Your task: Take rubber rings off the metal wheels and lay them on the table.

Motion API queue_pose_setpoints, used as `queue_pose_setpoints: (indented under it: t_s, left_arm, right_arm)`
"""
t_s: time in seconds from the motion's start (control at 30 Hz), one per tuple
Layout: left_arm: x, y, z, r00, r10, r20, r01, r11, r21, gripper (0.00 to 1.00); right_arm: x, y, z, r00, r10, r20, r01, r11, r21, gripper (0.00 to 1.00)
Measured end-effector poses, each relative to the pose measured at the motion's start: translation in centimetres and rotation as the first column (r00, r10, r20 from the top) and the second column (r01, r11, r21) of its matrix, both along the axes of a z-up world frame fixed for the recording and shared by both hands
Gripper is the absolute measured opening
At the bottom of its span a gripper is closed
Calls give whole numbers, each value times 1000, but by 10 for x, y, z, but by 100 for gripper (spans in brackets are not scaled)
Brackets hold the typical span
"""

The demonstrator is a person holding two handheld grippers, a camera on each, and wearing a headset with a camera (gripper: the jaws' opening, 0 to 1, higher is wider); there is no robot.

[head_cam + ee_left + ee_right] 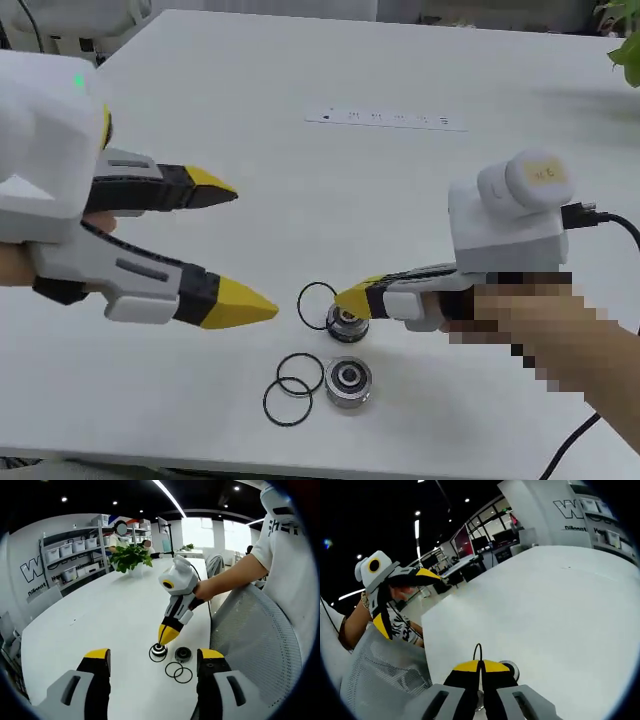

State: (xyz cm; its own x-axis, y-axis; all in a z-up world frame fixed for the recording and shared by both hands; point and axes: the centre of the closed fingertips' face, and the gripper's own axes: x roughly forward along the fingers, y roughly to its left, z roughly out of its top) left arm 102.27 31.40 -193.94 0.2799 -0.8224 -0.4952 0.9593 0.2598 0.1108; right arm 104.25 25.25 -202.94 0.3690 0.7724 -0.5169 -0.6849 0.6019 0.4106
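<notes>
Two metal wheels stand near the table's front edge. One wheel (347, 322) (159, 650) sits just under the tip of my right gripper (345, 298) (481, 665). That gripper is shut on a thin black rubber ring (317, 290) (479, 651), which stands half lifted beside the wheel. The other wheel (348, 382) (182, 654) is closer to the edge. Two loose rings (290, 388) (178, 672) lie overlapping on the table to its left. My left gripper (240, 245) (154, 654) hovers open to the left, a short way off and pointing at the wheels, with nothing between its fingers.
A flush socket strip (385, 118) is set into the white table (300, 180) farther back. A black cable (600, 222) trails from the right gripper. A potted plant (130, 557) stands at the far end. A mesh chair (250, 630) is beside the table's front edge.
</notes>
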Motion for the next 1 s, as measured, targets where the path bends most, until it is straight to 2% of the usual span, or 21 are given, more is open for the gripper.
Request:
queue_pose_setpoints:
  t_s: [0.2,0.37,0.5,0.7,0.77,0.9,0.97,1.0]
  left_arm:
    - [-16,24,-12,995,89,-35,-89,996,-7,70]
    - [-33,36,-26,990,124,-72,-125,992,-5,72]
    - [-38,42,-32,984,155,-90,-157,988,-10,75]
    - [-40,45,-38,974,198,-107,-202,979,-24,78]
    - [-44,42,-40,974,195,-118,-200,979,-29,80]
    - [-43,43,-42,972,202,-116,-206,978,-18,82]
    - [-41,40,-39,968,218,-124,-226,973,-51,83]
    - [-41,37,-37,962,232,-141,-245,967,-76,83]
  right_arm:
    - [-7,6,-5,999,46,-13,-46,999,-13,0]
    - [-12,10,-8,997,71,-23,-71,997,-20,0]
    - [-18,14,-11,995,94,-38,-95,995,-22,0]
    - [-24,15,-20,991,121,-61,-124,991,-49,0]
    - [-25,14,-22,990,123,-67,-127,991,-53,0]
    - [-25,13,-25,990,120,-76,-125,990,-60,0]
    - [-26,12,-28,990,119,-78,-124,990,-62,0]
    - [-26,11,-30,990,116,-81,-122,990,-68,0]
